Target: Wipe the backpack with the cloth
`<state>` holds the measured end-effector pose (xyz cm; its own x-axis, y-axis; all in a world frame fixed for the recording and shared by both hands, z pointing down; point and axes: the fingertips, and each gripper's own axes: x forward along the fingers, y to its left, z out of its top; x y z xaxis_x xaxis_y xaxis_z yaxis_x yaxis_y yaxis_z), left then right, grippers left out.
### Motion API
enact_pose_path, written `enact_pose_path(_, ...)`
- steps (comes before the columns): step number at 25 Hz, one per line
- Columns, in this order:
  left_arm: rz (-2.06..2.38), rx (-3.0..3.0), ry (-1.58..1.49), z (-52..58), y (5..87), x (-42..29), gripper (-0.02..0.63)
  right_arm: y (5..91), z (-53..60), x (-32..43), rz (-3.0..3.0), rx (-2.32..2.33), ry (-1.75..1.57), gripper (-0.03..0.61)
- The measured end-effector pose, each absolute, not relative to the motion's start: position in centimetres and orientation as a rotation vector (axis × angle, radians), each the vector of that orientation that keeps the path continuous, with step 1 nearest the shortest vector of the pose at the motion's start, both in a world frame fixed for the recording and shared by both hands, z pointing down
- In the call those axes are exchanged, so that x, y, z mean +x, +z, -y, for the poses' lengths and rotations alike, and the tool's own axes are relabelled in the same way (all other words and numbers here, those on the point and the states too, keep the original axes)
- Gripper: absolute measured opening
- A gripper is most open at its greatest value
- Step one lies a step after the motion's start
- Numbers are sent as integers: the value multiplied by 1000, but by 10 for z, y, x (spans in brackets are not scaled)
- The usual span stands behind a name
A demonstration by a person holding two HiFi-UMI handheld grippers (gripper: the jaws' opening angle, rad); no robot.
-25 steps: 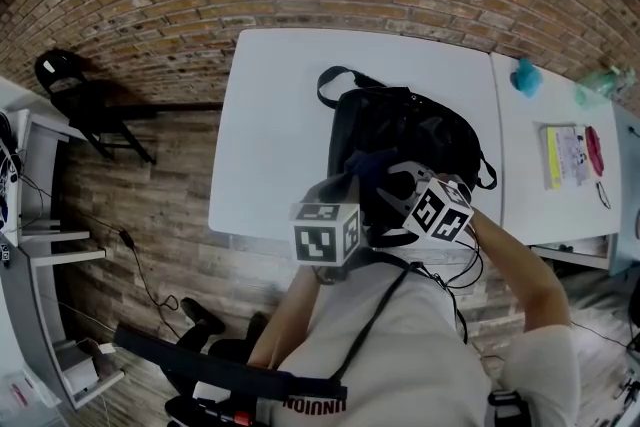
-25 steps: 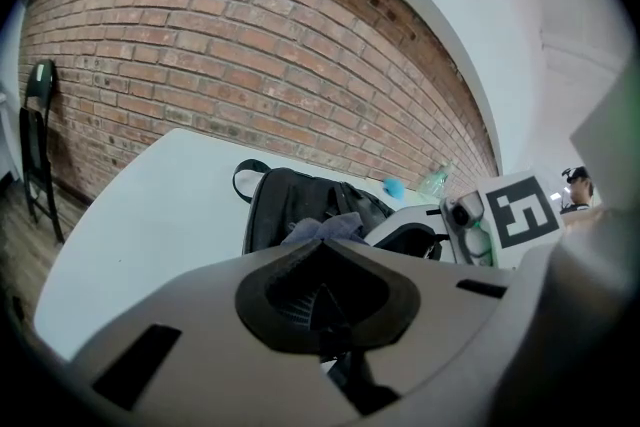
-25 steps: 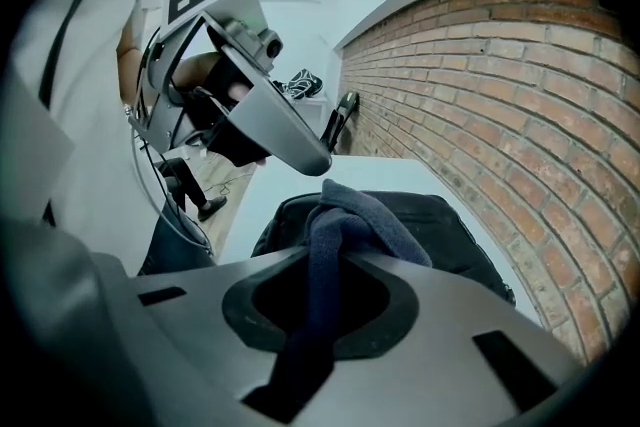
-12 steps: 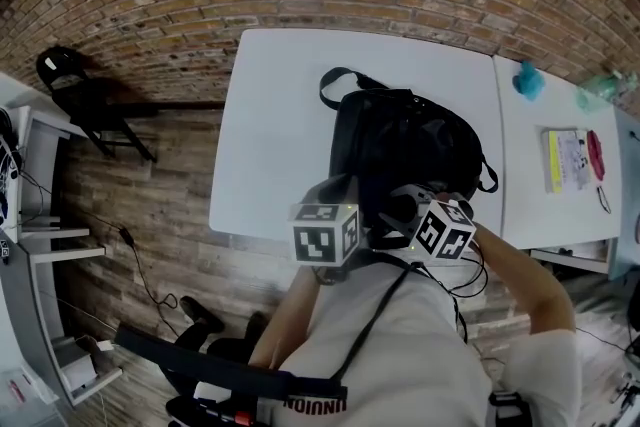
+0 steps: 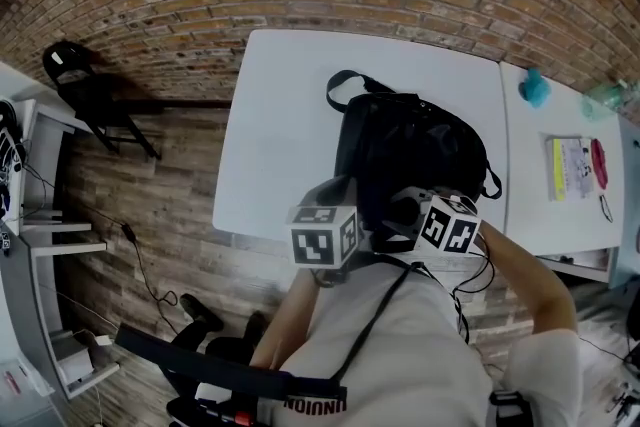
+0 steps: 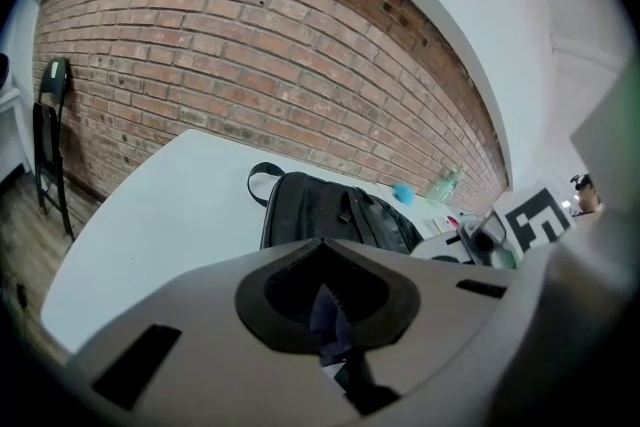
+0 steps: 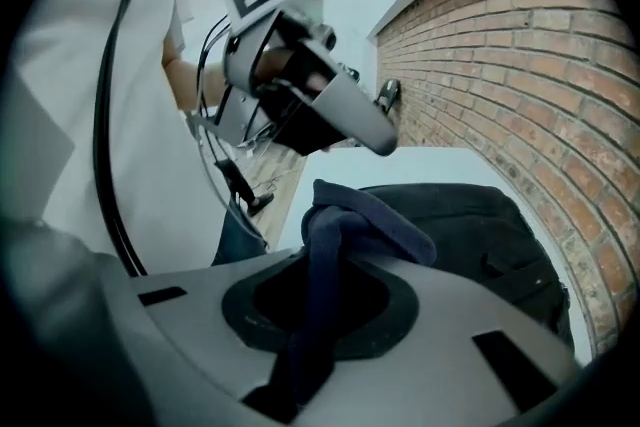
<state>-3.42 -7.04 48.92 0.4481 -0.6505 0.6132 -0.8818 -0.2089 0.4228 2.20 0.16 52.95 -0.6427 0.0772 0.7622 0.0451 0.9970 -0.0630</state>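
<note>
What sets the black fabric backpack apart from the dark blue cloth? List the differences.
The black fabric backpack is far larger than the dark blue cloth. The backpack lies flat on the white table; the cloth is bunched up and pinched in the shut jaws of the right gripper. The backpack has straps and a loop handle; the cloth has none. Both are dark, soft fabric.

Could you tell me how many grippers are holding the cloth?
2. The left gripper pinches a small edge of the cloth; the right gripper clamps a thicker fold. Both are by the backpack's near end.
</note>
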Motion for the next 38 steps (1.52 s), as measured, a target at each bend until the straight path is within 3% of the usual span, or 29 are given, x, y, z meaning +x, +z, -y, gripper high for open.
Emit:
enact_pose_path(9, 1298, 1935, 376, 71, 487, -39, 5, 462, 148, 18, 2484, 424, 44, 38)
enact_pose_path(17, 1301, 1910, 379, 68, 491, -45, 5, 470, 238, 7, 2360, 653, -38, 38)
enact_pose_path(26, 1305, 1885, 381, 67, 497, -54, 5, 529, 251, 3, 2115, 644, -58, 38)
enact_pose_path(38, 1296, 1902, 384, 76, 495, -55, 5, 527, 224, -10, 2085, 497, -199, 38)
